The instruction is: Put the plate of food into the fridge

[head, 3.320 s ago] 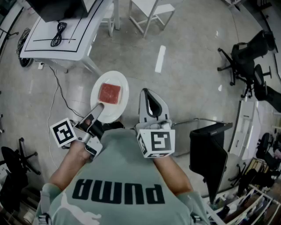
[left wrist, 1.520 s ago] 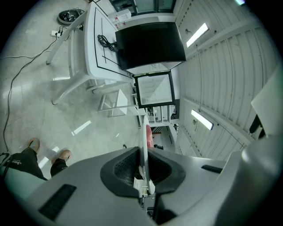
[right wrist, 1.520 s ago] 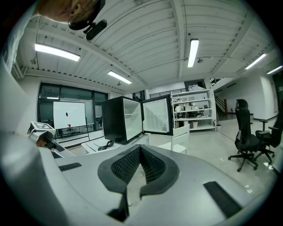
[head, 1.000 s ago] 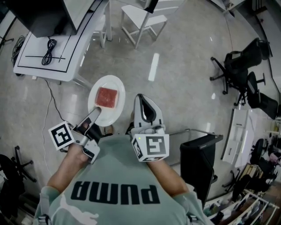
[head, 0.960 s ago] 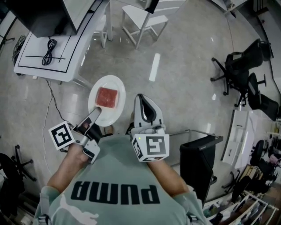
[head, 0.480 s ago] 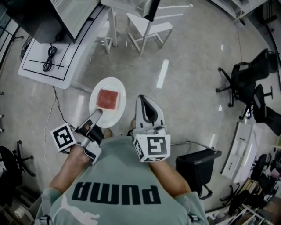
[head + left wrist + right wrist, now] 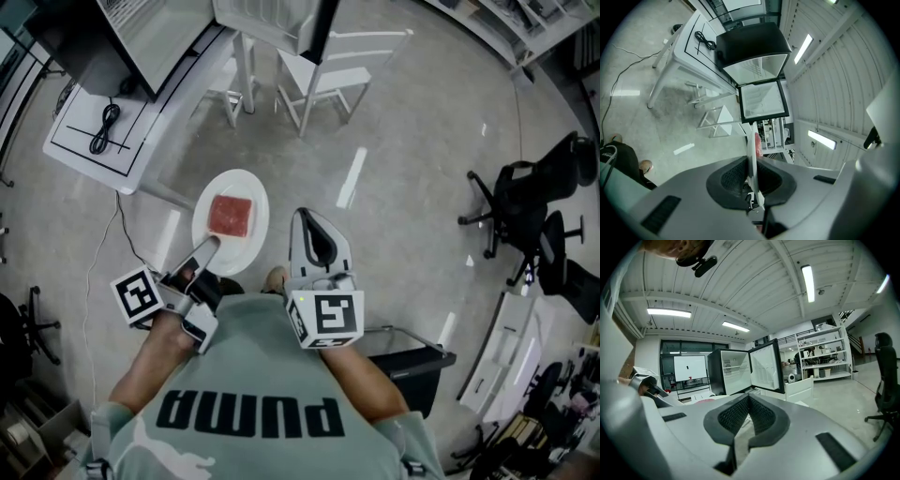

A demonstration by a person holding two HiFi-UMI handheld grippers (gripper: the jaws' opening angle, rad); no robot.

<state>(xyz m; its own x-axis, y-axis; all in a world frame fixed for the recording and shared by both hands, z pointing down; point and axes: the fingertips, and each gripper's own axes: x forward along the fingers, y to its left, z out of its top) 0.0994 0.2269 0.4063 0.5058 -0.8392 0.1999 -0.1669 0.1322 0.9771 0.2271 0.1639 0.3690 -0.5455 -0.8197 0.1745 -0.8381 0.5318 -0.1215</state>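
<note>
A white plate carries a red square of food. My left gripper is shut on the plate's near rim and holds it out over the floor. In the left gripper view the plate stands edge-on between the pads, with the food just beyond them. My right gripper hangs beside the plate, shut and empty, and its pads meet in the right gripper view. The black fridge stands ahead with its door swung open. It also shows at the head view's top left.
The fridge sits on a white table that also bears a black cable. A white chair stands ahead on the floor. Black office chairs are at the right, a dark box by my right side, and shelves far off.
The table, fridge and white chair have slid lower and nearer in the head view as I walk forward. The plate stays in the left gripper; both grippers keep their pose.
</note>
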